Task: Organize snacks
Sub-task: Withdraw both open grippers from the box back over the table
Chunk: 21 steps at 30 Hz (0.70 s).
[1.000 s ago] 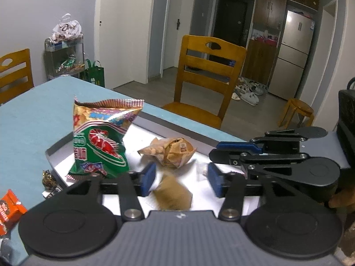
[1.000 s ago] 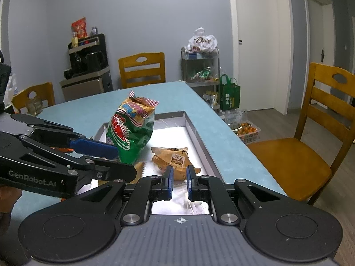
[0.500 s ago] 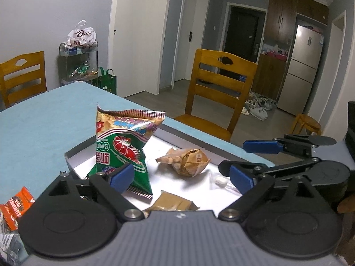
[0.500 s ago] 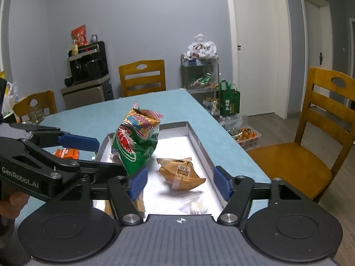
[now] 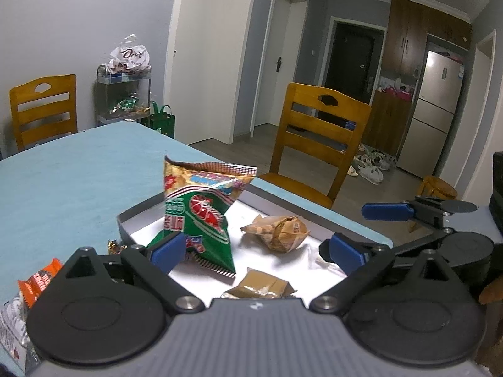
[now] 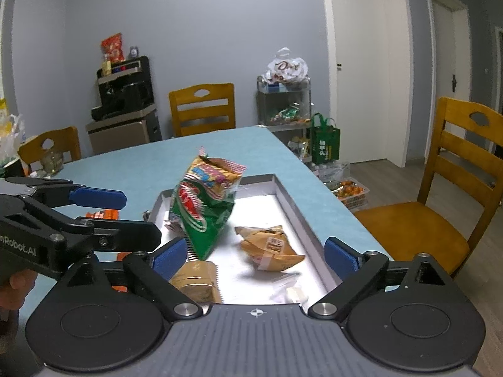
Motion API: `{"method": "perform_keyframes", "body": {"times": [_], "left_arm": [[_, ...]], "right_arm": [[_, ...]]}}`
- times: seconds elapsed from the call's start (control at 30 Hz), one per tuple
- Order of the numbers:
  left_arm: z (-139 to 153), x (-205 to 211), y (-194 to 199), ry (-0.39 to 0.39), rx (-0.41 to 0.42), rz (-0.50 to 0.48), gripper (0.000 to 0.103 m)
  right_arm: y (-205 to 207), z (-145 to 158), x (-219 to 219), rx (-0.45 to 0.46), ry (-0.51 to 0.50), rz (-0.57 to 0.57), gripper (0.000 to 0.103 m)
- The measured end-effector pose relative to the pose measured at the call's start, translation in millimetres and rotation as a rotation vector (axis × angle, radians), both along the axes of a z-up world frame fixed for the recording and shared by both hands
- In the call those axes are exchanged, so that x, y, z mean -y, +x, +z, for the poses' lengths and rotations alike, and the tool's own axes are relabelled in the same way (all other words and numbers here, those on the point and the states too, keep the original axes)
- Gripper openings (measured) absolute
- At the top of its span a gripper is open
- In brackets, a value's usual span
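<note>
both my grippers, left [image 5: 254, 253] and right [image 6: 262, 256], hang spread and empty over the tray [image 6: 284, 193]. the orange bar [image 5: 37, 284] lies off the tray to my left, so the left is nearer.

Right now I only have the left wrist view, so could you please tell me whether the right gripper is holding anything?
Observer: No. The right gripper is wide open and grips nothing.
Operator: Thank you. What lies nearest to it in the tray?
Observer: The tan packet lies in the tray close by its left pad, and a small clear sachet lies nearer the tray's right wall.
</note>
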<state>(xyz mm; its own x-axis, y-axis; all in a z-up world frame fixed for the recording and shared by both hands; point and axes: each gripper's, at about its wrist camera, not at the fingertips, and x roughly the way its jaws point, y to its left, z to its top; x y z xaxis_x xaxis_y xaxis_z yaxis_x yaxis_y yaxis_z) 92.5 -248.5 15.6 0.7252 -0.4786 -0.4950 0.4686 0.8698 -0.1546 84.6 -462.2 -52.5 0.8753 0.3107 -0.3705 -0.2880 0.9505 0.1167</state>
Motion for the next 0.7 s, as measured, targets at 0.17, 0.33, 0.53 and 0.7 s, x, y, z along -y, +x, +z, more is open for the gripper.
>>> {"method": "perform_keyframes", "body": {"times": [0.17, 0.33, 0.53, 0.7], "left_arm": [[2.1, -15.1, -6.3, -0.014, 0.002, 0.022, 0.099], [8.3, -36.9, -15.3, -0.029, 0.023, 0.059, 0.099], [15.8, -61.7, -28.6, -0.020, 0.066, 0.103, 0.101], [16.7, -85.7, -33.6, -0.009, 0.064, 0.165, 0.101]], "right_arm": [[-2.3, 4.1, -11.7, 0.010, -0.021, 0.002, 0.097], [-3.1, 15.3, -9.3, 0.034, -0.006, -0.052, 0.098], [-5.5, 28.2, -1.0, 0.050, 0.019, -0.117, 0.101], [-5.0, 31.4, 4.0, 0.053, 0.038, -0.149, 0.102]]}}
